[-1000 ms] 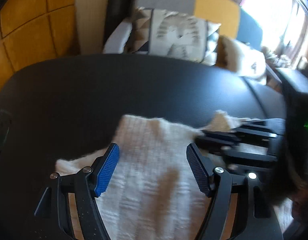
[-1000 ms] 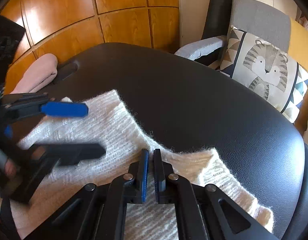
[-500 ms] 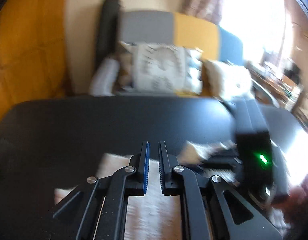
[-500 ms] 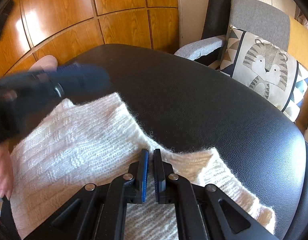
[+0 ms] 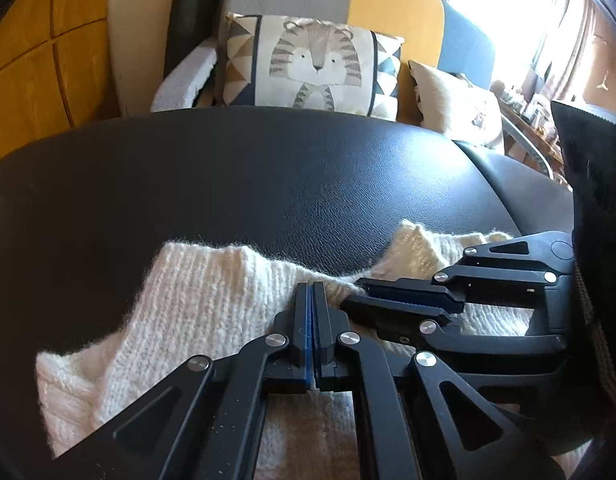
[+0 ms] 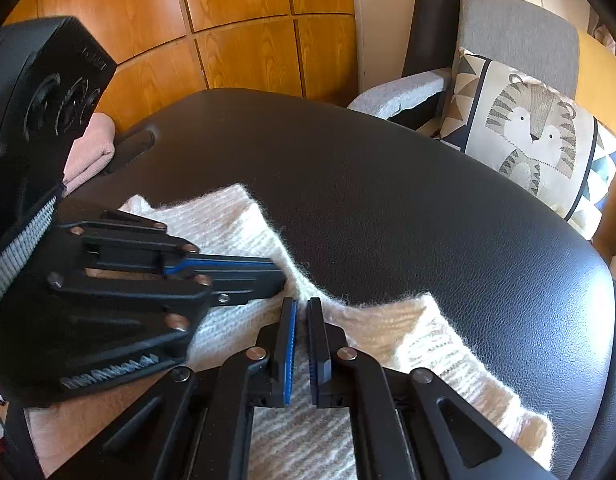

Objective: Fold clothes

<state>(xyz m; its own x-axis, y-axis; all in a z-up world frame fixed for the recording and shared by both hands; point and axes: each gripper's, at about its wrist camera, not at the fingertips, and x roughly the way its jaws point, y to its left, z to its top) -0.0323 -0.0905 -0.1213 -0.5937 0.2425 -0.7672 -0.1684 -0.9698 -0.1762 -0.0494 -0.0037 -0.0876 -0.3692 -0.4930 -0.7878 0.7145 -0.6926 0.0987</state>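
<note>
A black leather-look surface (image 5: 236, 184) fills most of both views and stretches away ahead of both tools. Beyond its far edge stands a grey armchair (image 6: 516, 36) with a tiger-print cushion (image 5: 312, 66) propped on its seat, and wooden wall panels (image 6: 244, 12) rise behind on the left. A folded pink cloth (image 6: 93, 148) lies at the surface's far left edge, beyond the left tool.

The cream knitted sweater (image 5: 204, 304) lies flat on the surface directly under and in front of both tools, its fuzzy neckline dipping toward their tips and a shoulder rising on each side.

The left tool (image 5: 311, 300) has its blue-lined fingers pressed together on the knit at the neckline edge; in the right wrist view it comes in from the left (image 6: 268, 276), its tips on the same edge. The right tool (image 6: 301, 312) sits just beside it, fingers nearly together and clamped on the sweater's neckline, fabric visible in the thin gap between them. The two tools' tips almost touch.
</note>
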